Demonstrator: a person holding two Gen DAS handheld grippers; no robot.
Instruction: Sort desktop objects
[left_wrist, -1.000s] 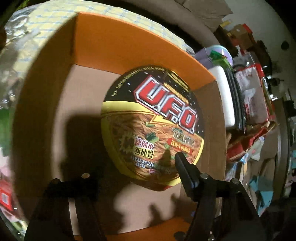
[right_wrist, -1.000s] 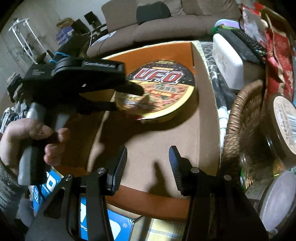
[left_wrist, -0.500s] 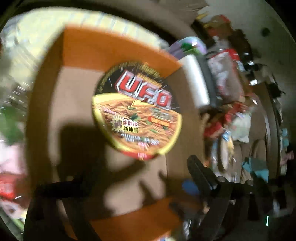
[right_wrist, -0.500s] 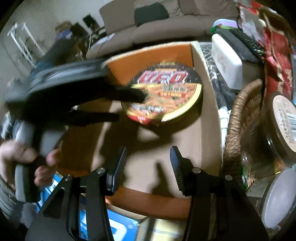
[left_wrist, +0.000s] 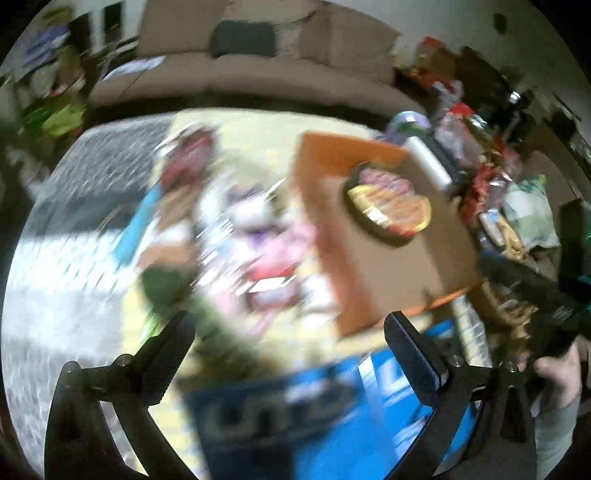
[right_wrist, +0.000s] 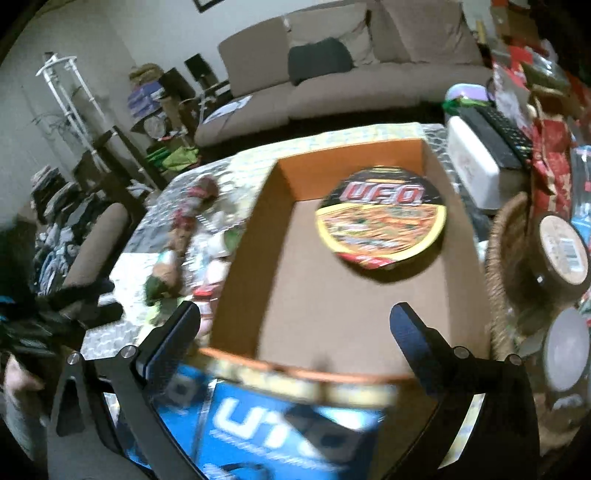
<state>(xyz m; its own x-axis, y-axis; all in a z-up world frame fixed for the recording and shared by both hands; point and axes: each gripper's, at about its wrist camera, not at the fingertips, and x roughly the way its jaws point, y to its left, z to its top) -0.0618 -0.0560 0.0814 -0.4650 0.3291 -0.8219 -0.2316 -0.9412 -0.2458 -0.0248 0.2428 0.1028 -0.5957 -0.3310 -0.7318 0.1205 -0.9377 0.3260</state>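
The noodle bowl (right_wrist: 382, 221) is seen in the box's (right_wrist: 469, 280) far right corner. Both the left gripper (left_wrist: 284, 354) and right gripper (right_wrist: 295, 332) are opening wide, empty; loose packets (right_wrist: 192, 236) lie nearer the left.

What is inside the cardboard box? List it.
Only the noodle bowl lies in the box, near its far right corner; the rest of the floor shows bare. What is beneath the bowl is covered.

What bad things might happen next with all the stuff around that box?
The left gripper, jaws opening and empty, hangs over the small toys crowded beside the cardboard box; reaching in might knock some off the table. The noodle bowl sits alone inside; anything dropped carelessly may land on it.
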